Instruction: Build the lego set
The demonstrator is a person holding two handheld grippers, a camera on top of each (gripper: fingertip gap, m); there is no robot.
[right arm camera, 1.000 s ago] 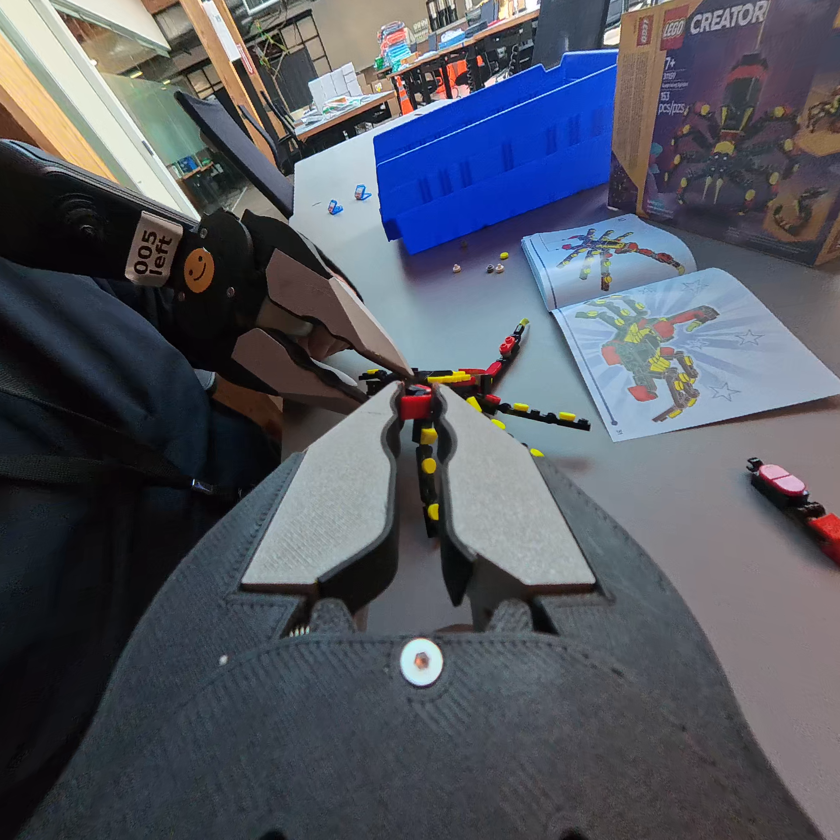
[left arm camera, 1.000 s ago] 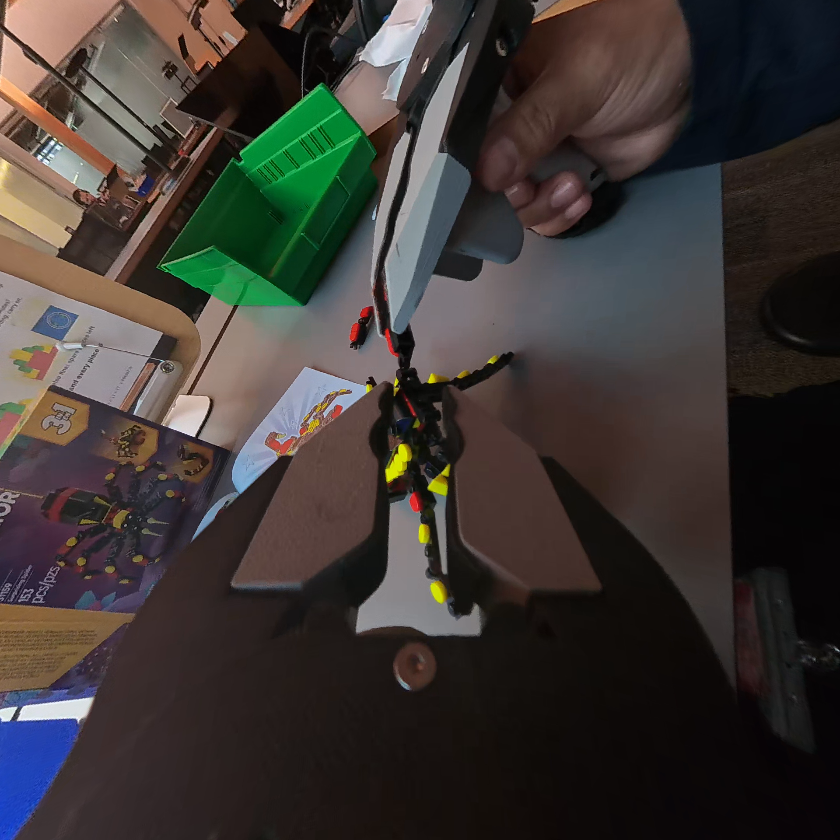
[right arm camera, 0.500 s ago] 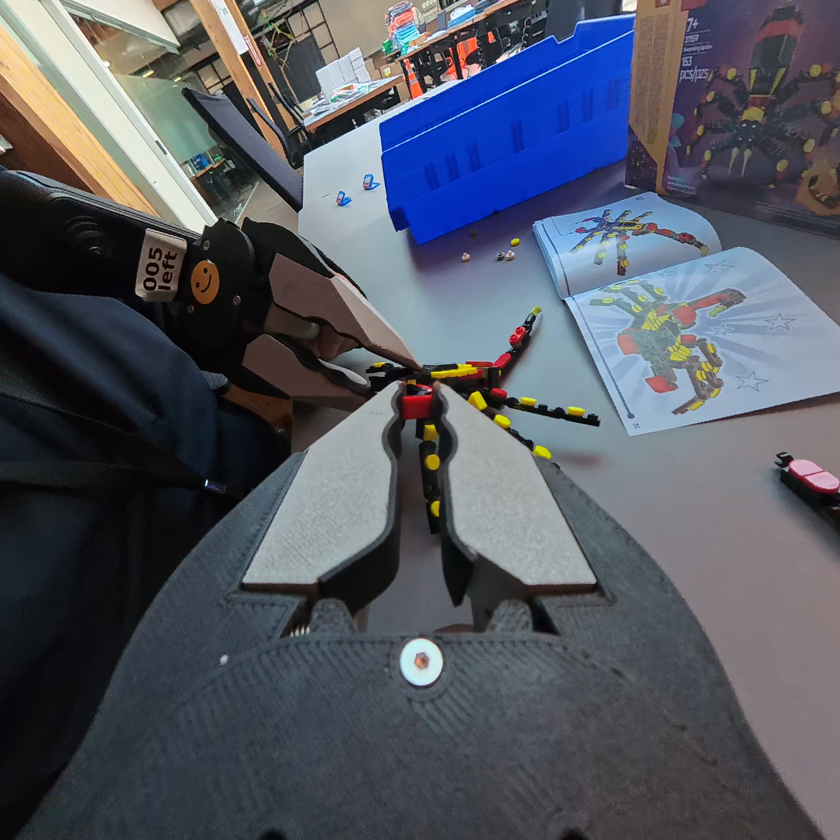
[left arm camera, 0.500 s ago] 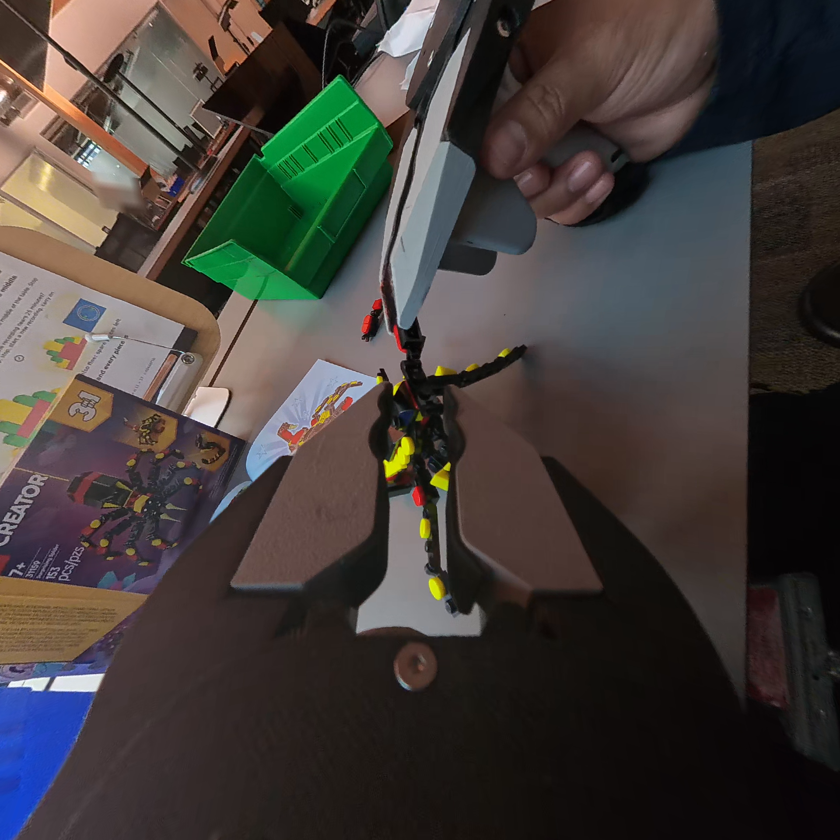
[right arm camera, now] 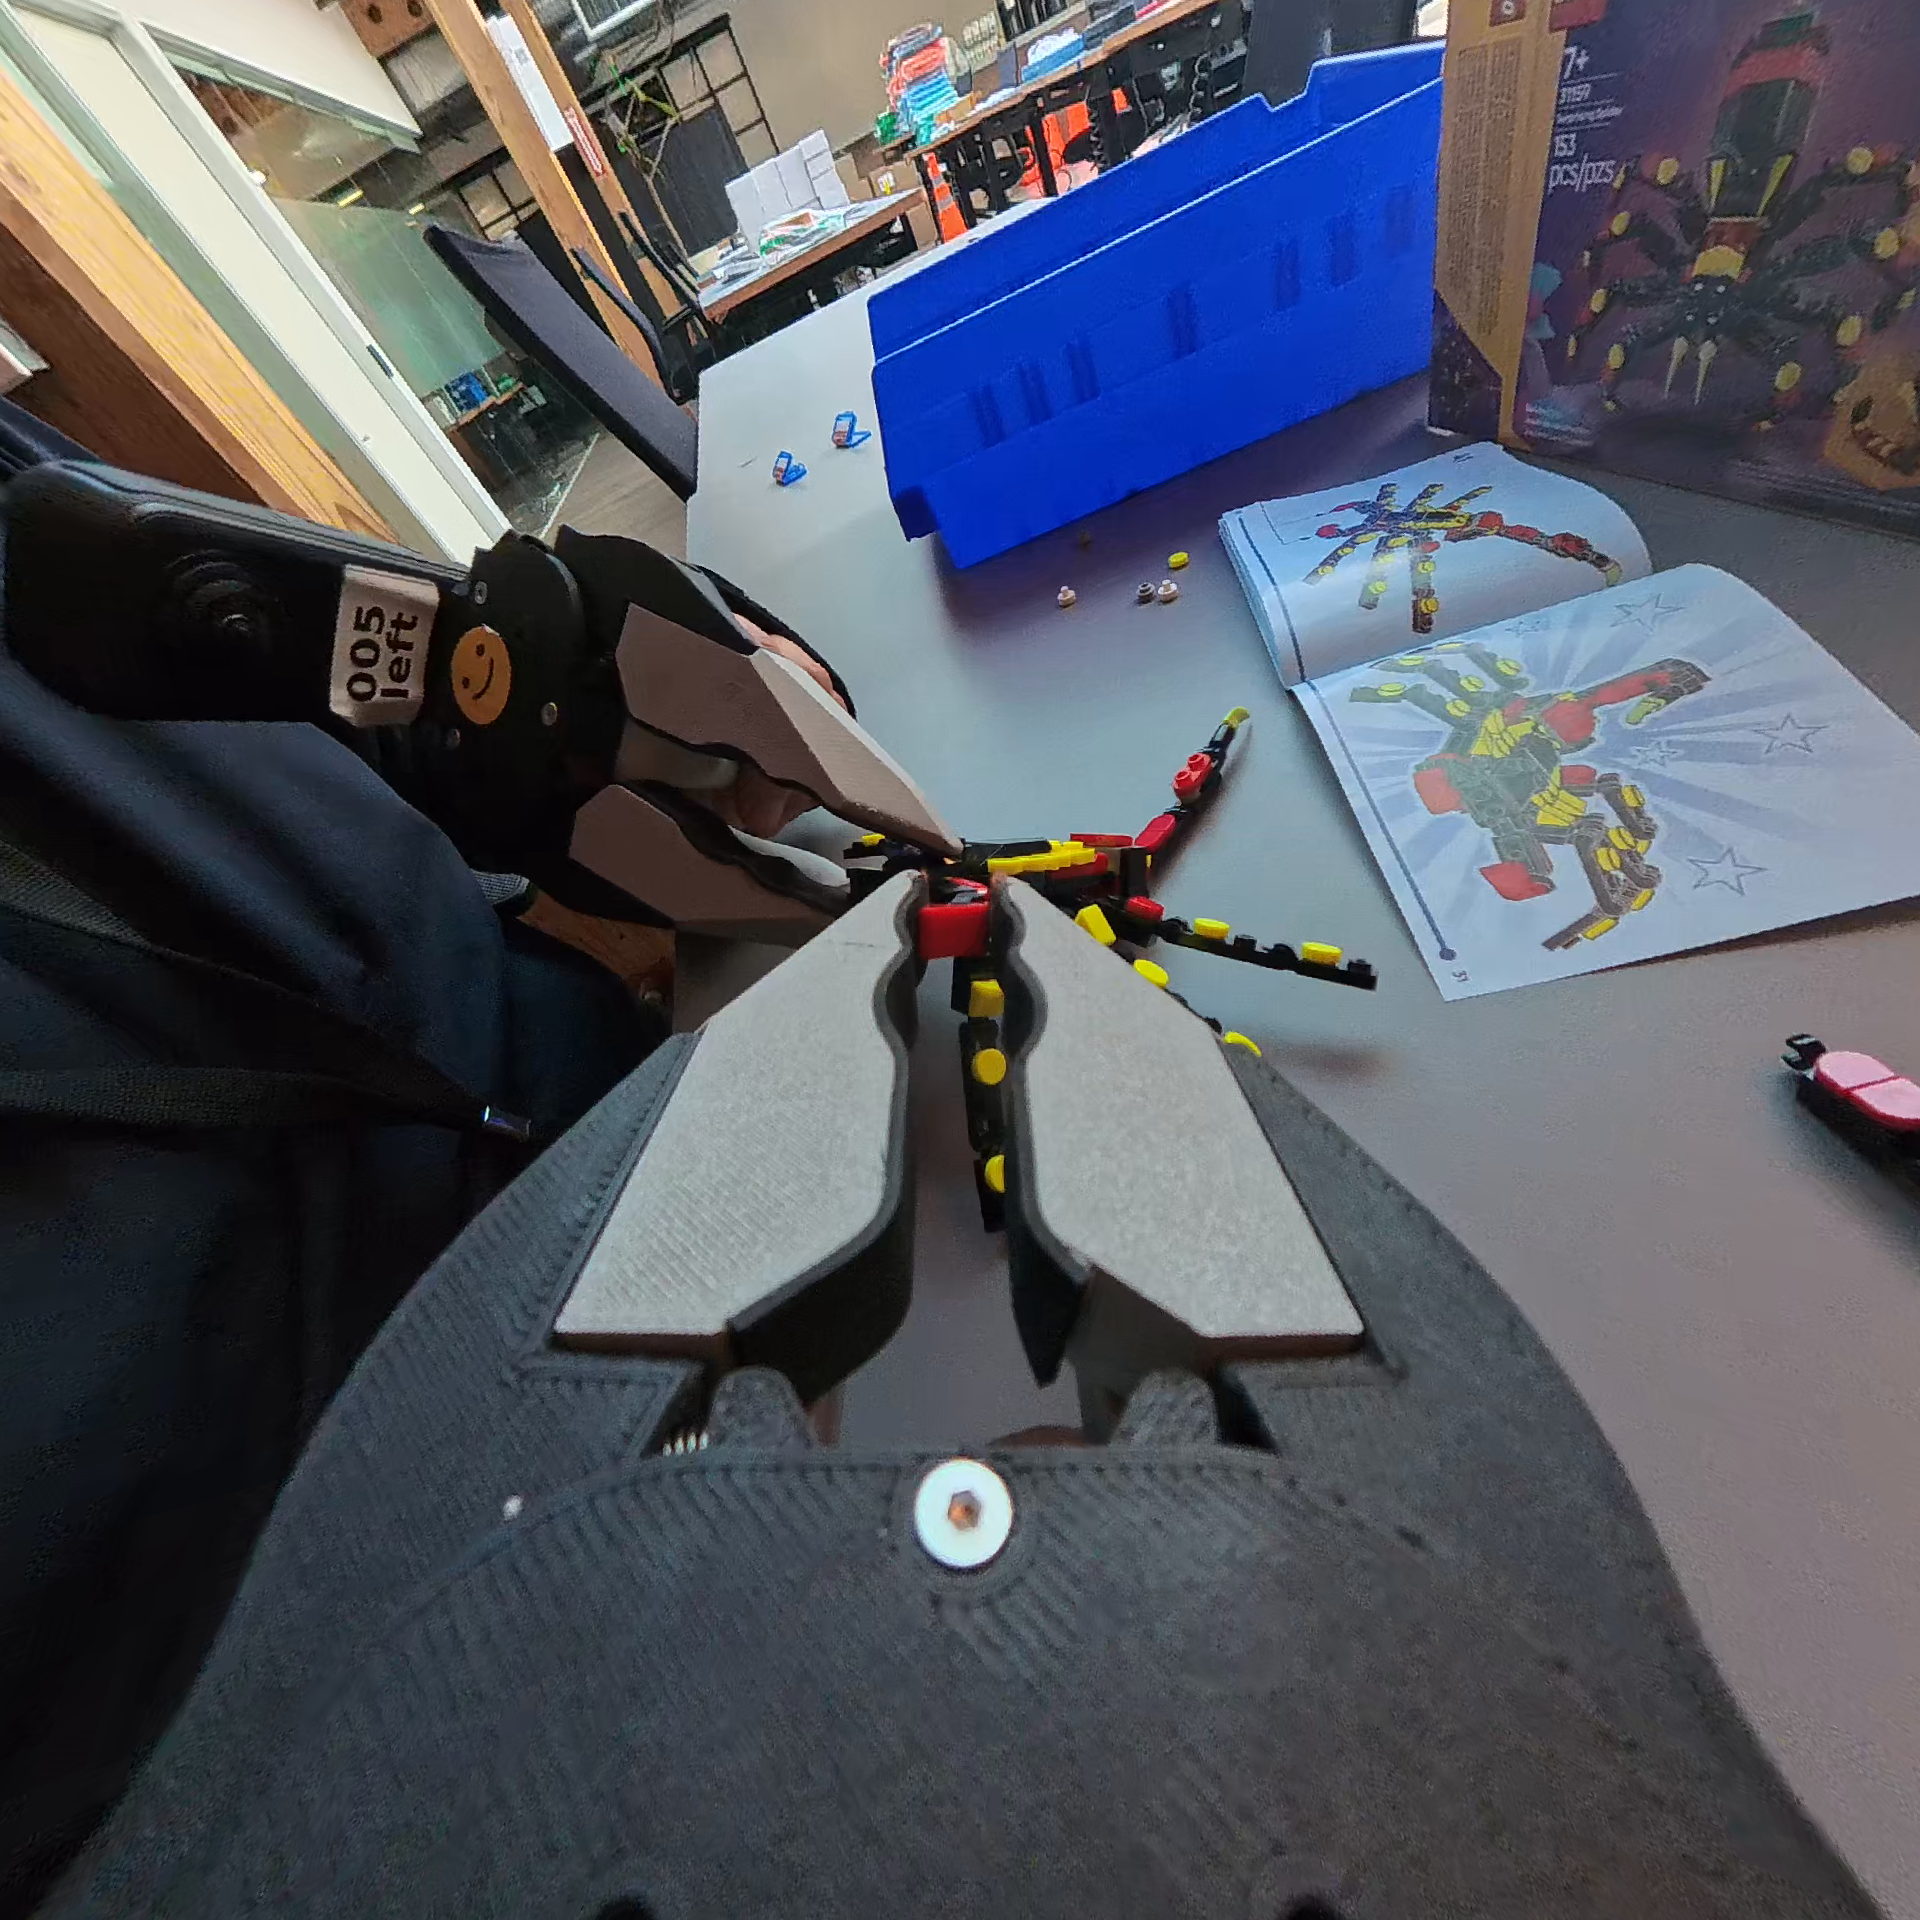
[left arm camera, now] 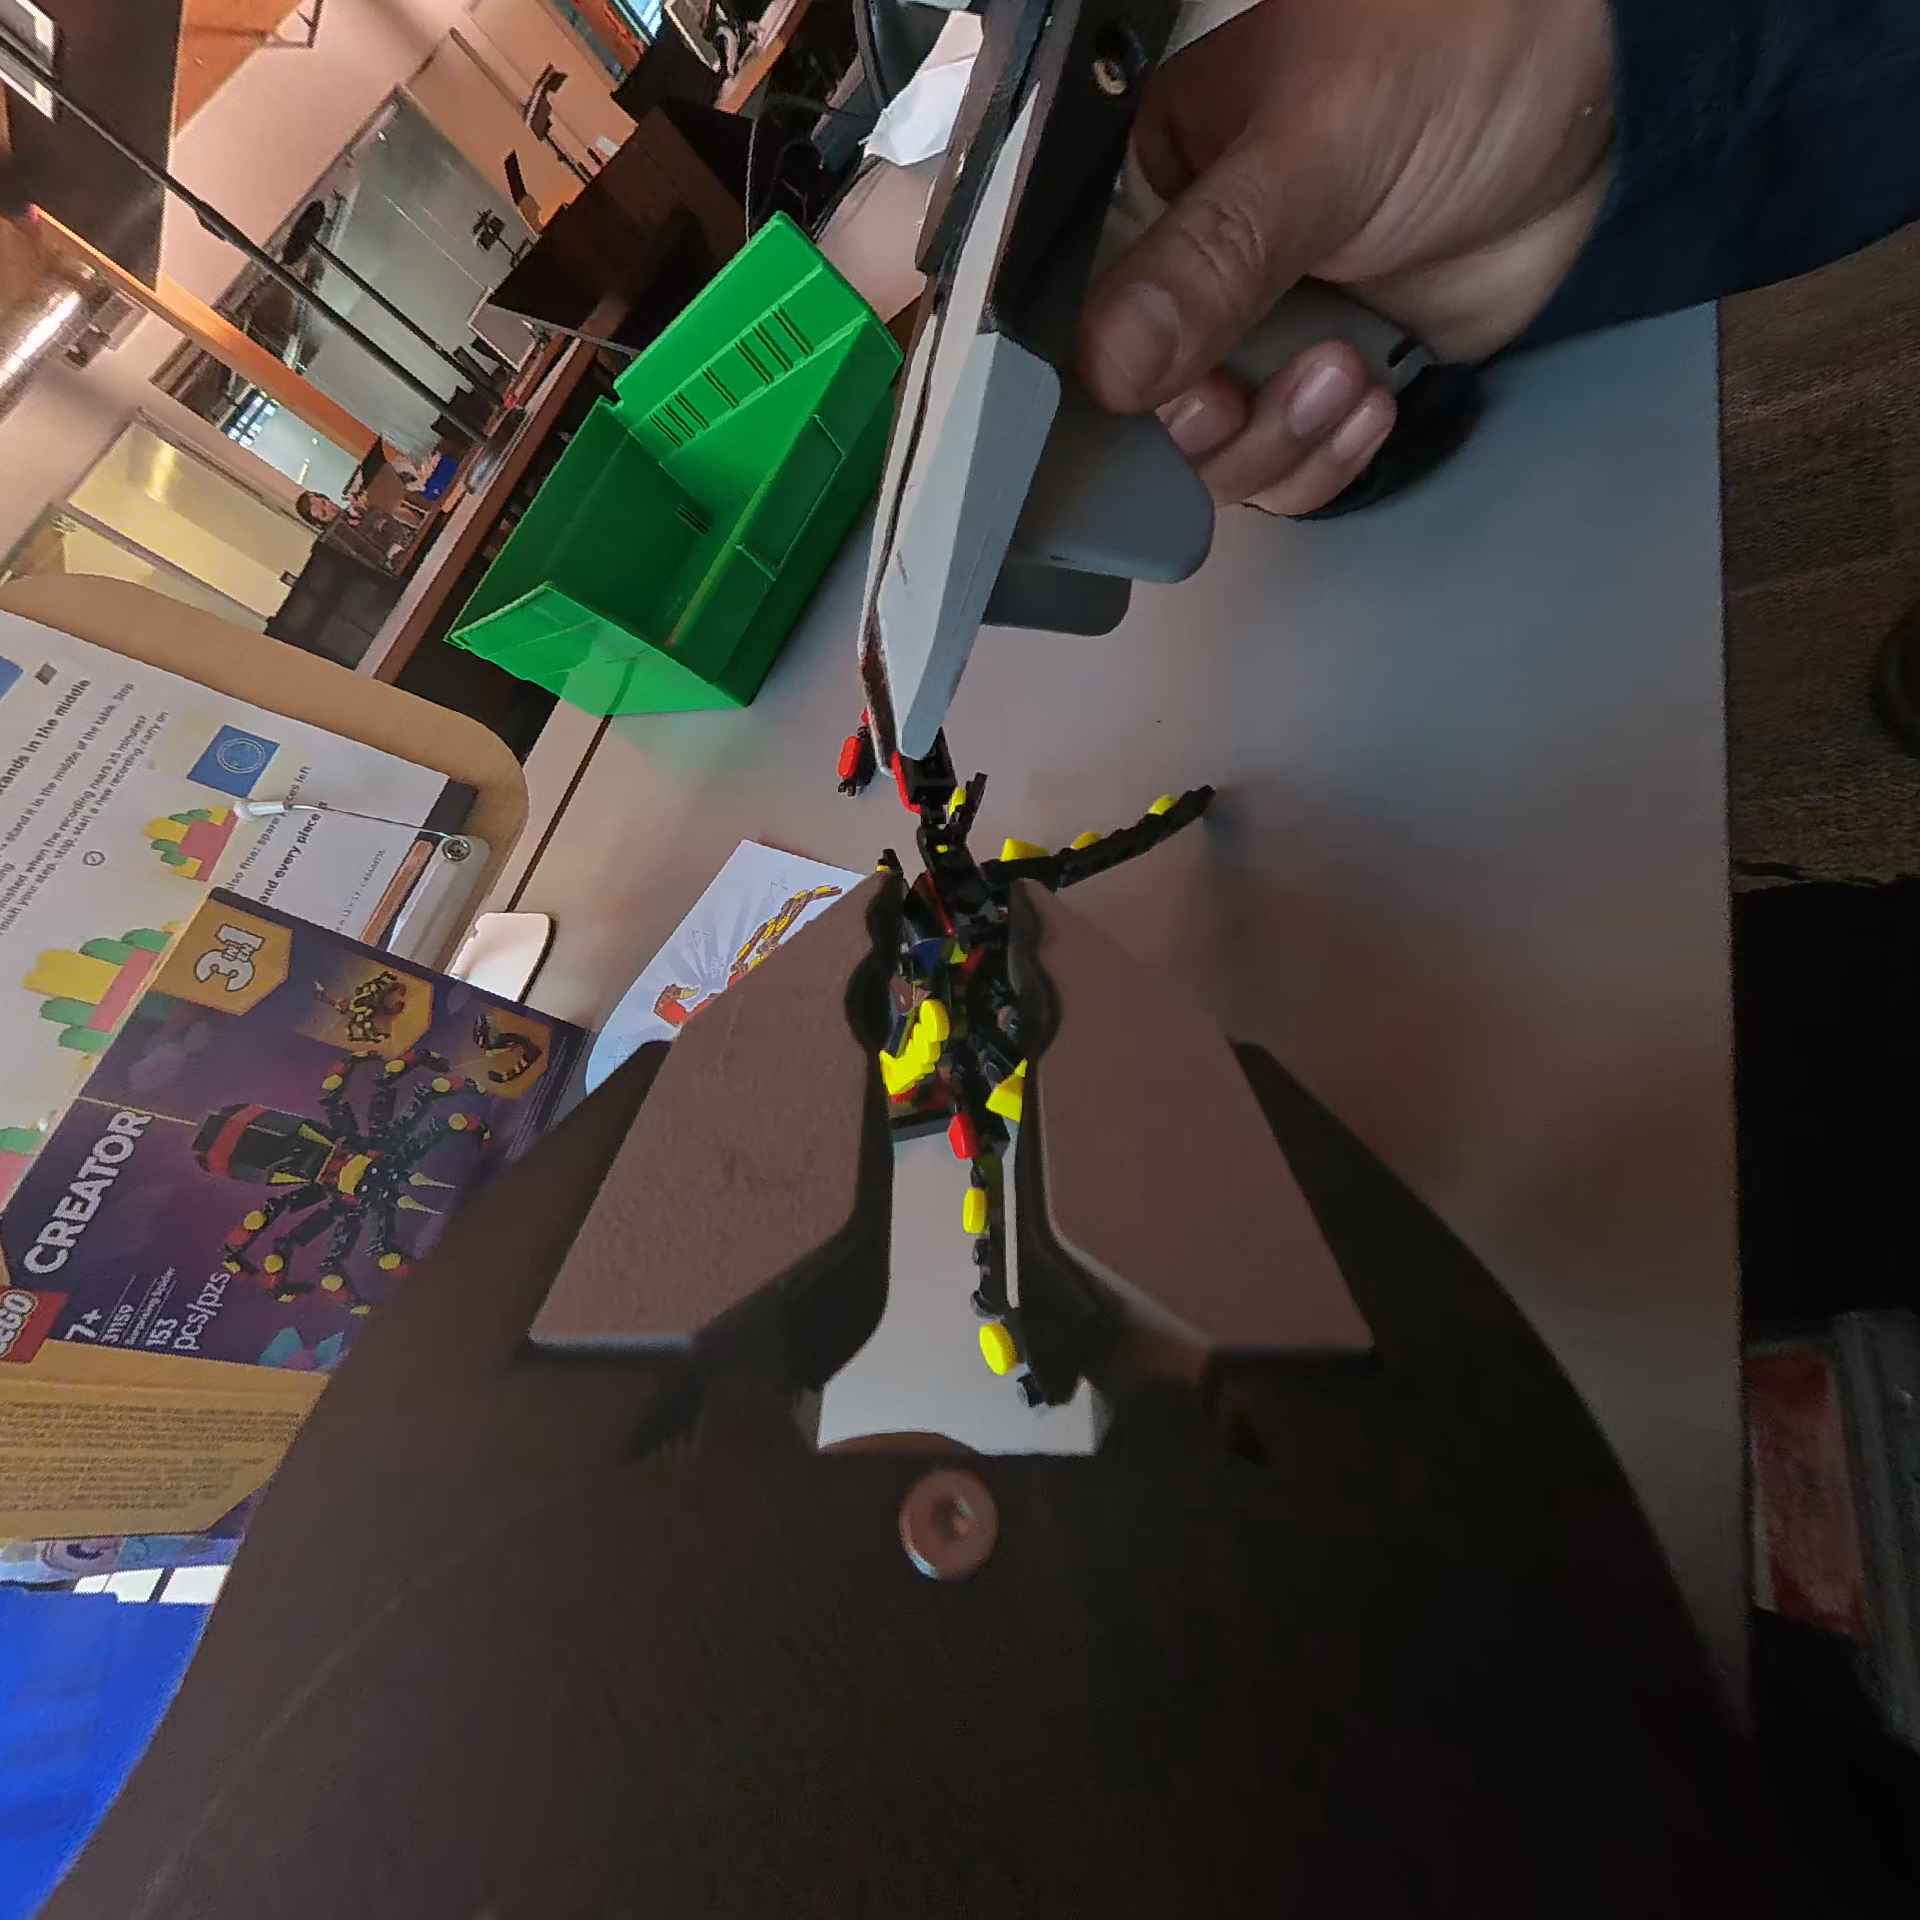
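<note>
Here my left gripper [left arm camera: 951, 904] and right gripper [right arm camera: 956, 883] both pinch the spider model [right arm camera: 1049, 883]; it hangs above bare grey table [left arm camera: 1455, 727]. The booklet [right arm camera: 1558, 779] lies near.

Printed writing stands on the purple set box [right arm camera: 1714, 239] at the table's [right arm camera: 1558, 1195] far edge, a white sticker [right arm camera: 382, 655] on the left gripper [left arm camera: 951, 904], and a clipboard sheet [left arm camera: 156, 810].

The left gripper [left arm camera: 951, 899] has flat brown tapered fingers [left arm camera: 727, 1164] on a dark body with a round screw [left arm camera: 948, 1524] at the middle. From the right wrist view its black housing carries a white label and an orange smiley sticker [right arm camera: 480, 673]. The right gripper [right arm camera: 958, 888] has grey ribbed fingers [right arm camera: 748, 1174], black inner edges, a textured black body and a silver screw [right arm camera: 962, 1525]. The person wears a dark navy sleeve [left arm camera: 1766, 145].
</note>
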